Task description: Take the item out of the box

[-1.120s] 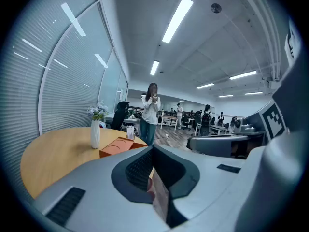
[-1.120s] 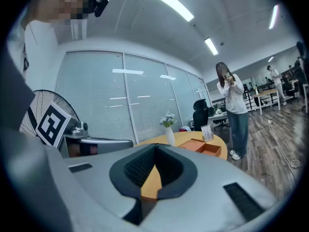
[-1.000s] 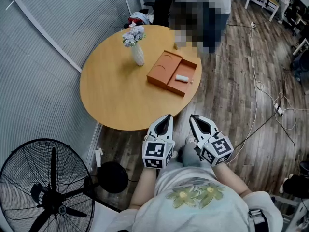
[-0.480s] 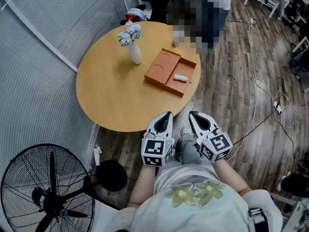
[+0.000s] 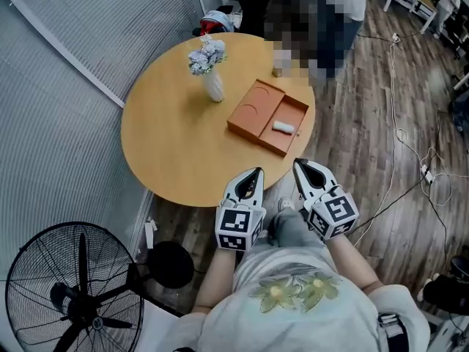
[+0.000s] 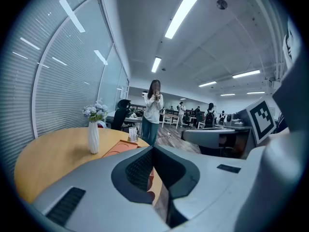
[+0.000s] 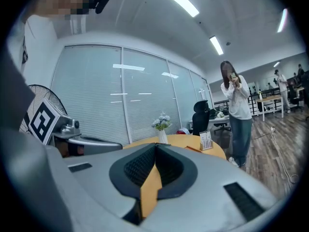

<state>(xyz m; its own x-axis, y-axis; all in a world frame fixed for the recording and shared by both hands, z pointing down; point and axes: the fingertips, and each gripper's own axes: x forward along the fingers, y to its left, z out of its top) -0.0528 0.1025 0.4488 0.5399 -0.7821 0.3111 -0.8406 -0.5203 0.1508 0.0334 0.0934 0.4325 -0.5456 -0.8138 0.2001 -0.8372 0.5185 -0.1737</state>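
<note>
An orange box [image 5: 268, 116] lies open on the round wooden table [image 5: 176, 145], its lid part on the left and its tray on the right. A small white item [image 5: 283, 127] rests in the tray. My left gripper [image 5: 252, 174] and right gripper [image 5: 300, 166] hover side by side just off the table's near edge, short of the box. Both have their jaws shut with nothing between them. In the left gripper view the box [image 6: 124, 149] shows low beyond the shut jaws.
A white vase with flowers [image 5: 210, 70] stands on the table left of the box, and a small card stand [image 5: 278, 68] at the far edge. A person stands behind the table. A black floor fan [image 5: 73, 292] is at lower left; cables [image 5: 410, 152] run over the wooden floor at right.
The view has shifted a little, so table and box sit slightly lower and further right. Both grippers stay shut and close together near the table's edge.
</note>
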